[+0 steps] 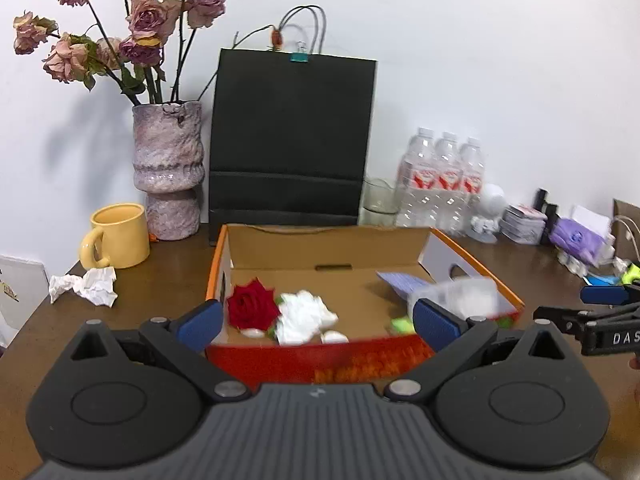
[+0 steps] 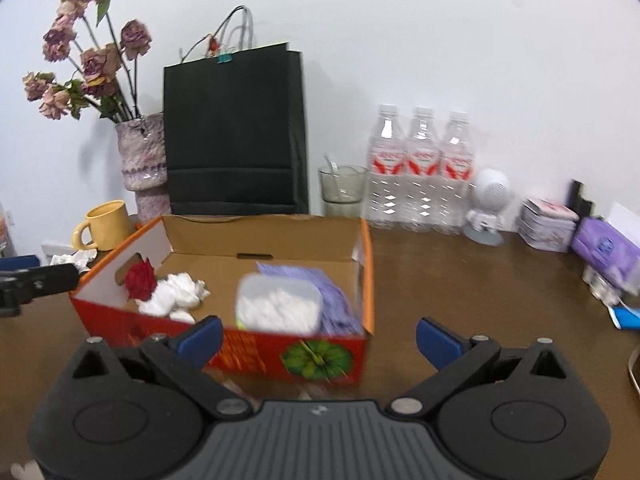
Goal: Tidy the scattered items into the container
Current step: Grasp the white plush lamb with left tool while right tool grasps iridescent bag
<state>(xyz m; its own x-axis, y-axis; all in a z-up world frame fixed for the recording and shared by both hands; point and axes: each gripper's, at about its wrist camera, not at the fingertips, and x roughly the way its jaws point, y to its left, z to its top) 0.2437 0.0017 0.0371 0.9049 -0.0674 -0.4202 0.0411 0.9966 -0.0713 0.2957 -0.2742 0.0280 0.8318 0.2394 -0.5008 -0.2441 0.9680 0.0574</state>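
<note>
An open cardboard box with red and orange sides point(image 1: 280, 360) point(image 2: 256, 350) stands on the brown table. Inside lie a red rose point(image 1: 253, 305) point(image 2: 140, 279), white crumpled tissue point(image 1: 303, 317) point(image 2: 176, 294), a clear plastic tub of white cotton point(image 2: 279, 307) point(image 1: 460, 296) and a purple packet point(image 2: 336, 296) point(image 1: 404, 282). A crumpled white paper point(image 1: 86, 286) point(image 2: 76, 258) lies on the table left of the box. My left gripper point(image 1: 318, 326) is open and empty at the box's near wall. My right gripper point(image 2: 320, 340) is open and empty at the box's near right corner.
At the back stand a yellow mug point(image 1: 118, 236), a vase of dried roses point(image 1: 168, 168), a black paper bag point(image 1: 290, 140), a glass point(image 2: 342, 188), three water bottles point(image 2: 420, 168), a white figurine point(image 2: 486, 208), a tin point(image 2: 548, 228) and purple packs point(image 2: 608, 250).
</note>
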